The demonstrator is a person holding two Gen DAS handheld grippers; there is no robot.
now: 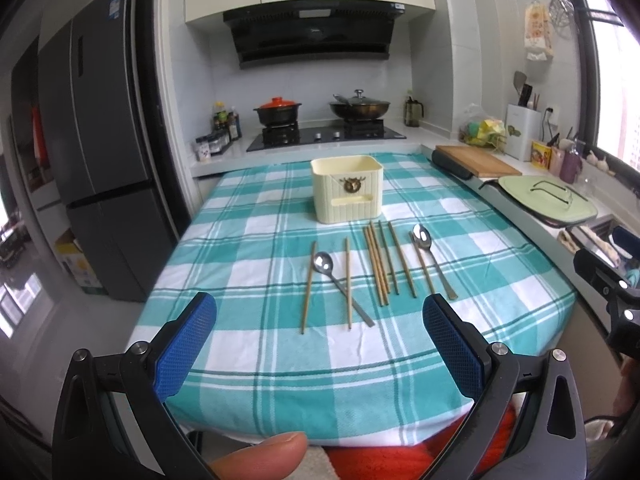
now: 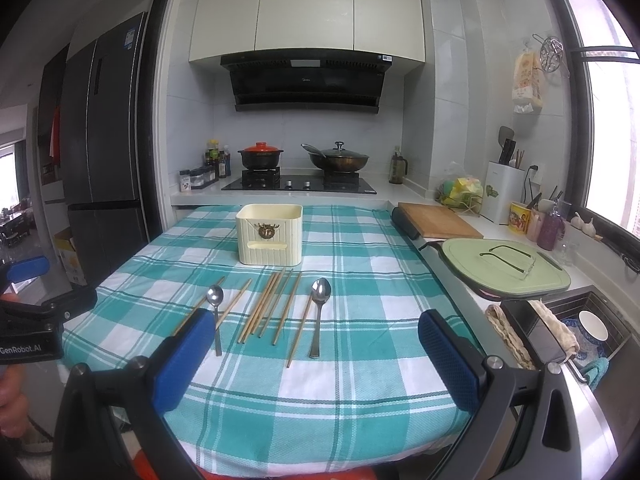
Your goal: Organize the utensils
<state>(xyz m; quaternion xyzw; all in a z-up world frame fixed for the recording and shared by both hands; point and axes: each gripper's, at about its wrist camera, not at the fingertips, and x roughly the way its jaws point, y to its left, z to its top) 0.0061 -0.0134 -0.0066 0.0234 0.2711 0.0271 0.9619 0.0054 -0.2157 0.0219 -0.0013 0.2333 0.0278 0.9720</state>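
Left wrist view: the left gripper (image 1: 320, 336) gapes wide, holding nothing. The cream ribbed plastic utensil box (image 1: 346, 189) stands on the teal checked tablecloth (image 1: 248, 384), its inside hidden. Wooden chopsticks (image 1: 378, 265) and steel spoons (image 1: 424, 240) lie before it.

Right wrist view: the right gripper (image 2: 316, 344) is likewise spread and empty.

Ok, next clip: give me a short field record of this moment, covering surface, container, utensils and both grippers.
surface: table with teal checked cloth
container: cream holder, upright, behind the utensils, contents not visible
chopsticks: loose on cloth, none in holder
spoons: left spoon, right spoon, both flat on cloth
left gripper: open, holding nothing
right gripper: open, holding nothing
progress: nothing sorted yet
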